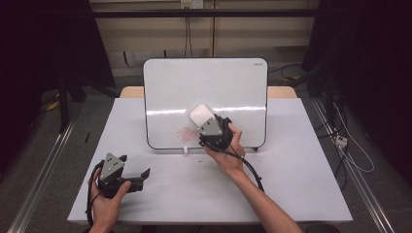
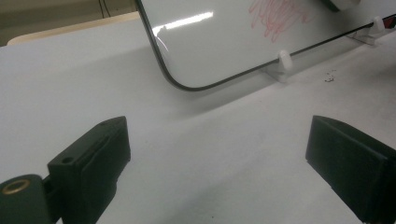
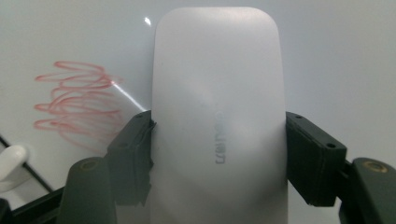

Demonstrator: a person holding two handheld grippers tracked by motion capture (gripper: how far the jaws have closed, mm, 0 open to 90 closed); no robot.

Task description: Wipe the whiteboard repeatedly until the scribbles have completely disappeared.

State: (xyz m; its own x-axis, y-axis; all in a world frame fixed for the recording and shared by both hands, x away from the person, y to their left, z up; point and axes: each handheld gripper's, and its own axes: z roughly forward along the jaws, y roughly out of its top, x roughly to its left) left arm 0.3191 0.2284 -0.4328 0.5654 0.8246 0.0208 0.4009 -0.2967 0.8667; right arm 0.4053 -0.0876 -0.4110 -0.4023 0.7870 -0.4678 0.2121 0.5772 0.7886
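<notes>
A whiteboard (image 1: 204, 87) stands tilted at the back of the table, with a red scribble (image 1: 187, 132) low on its face. My right gripper (image 1: 203, 124) is shut on a white eraser (image 1: 200, 115) and holds it against the board just right of the scribble. In the right gripper view the eraser (image 3: 217, 107) sits between both jaws, pressed at its sides, with the scribble (image 3: 77, 102) to its left. My left gripper (image 1: 141, 177) rests near the table's front left corner, open, with nothing between its jaws (image 2: 217, 158); the board's lower corner (image 2: 187, 70) lies ahead of it.
The white table (image 1: 291, 184) spans the view, with dark floor and metal rails on both sides. Small white clip feet (image 1: 185, 149) hold the board's lower edge. A cable trails from the right gripper along the forearm. Cables lie on the floor at right.
</notes>
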